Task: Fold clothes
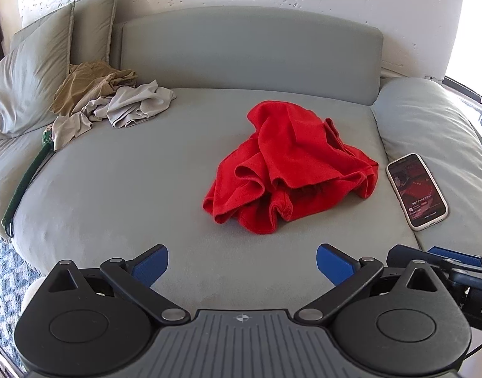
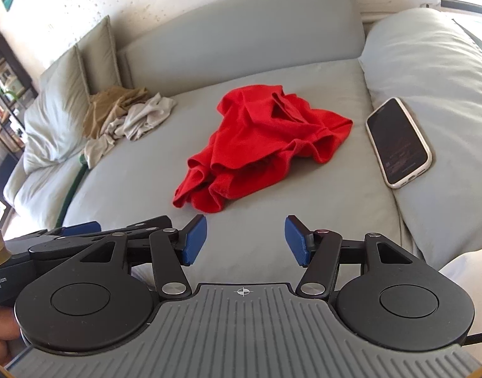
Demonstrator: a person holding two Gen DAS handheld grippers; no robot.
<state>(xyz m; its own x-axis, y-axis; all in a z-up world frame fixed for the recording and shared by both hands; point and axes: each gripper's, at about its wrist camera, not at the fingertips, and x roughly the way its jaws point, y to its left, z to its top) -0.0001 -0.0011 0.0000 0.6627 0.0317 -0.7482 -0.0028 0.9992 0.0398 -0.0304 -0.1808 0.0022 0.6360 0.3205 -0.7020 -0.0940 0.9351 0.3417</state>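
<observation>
A crumpled red garment (image 1: 288,167) (image 2: 259,145) lies bunched in the middle of the grey sofa seat (image 1: 130,189) (image 2: 146,170). My left gripper (image 1: 242,266) hovers over the seat's front edge, short of the garment, open with nothing between its blue pads. My right gripper (image 2: 245,241) is beside it on the right, also open and empty, just in front of the garment's near hem. Each gripper's blue-padded side shows at the edge of the other's view.
A heap of tan and pale grey clothes (image 1: 111,100) (image 2: 124,116) sits at the seat's back left, by grey pillows (image 1: 30,72). A phone (image 1: 417,192) (image 2: 398,141) rests on the right cushion (image 1: 436,132). A green strap (image 1: 23,182) hangs off the left edge.
</observation>
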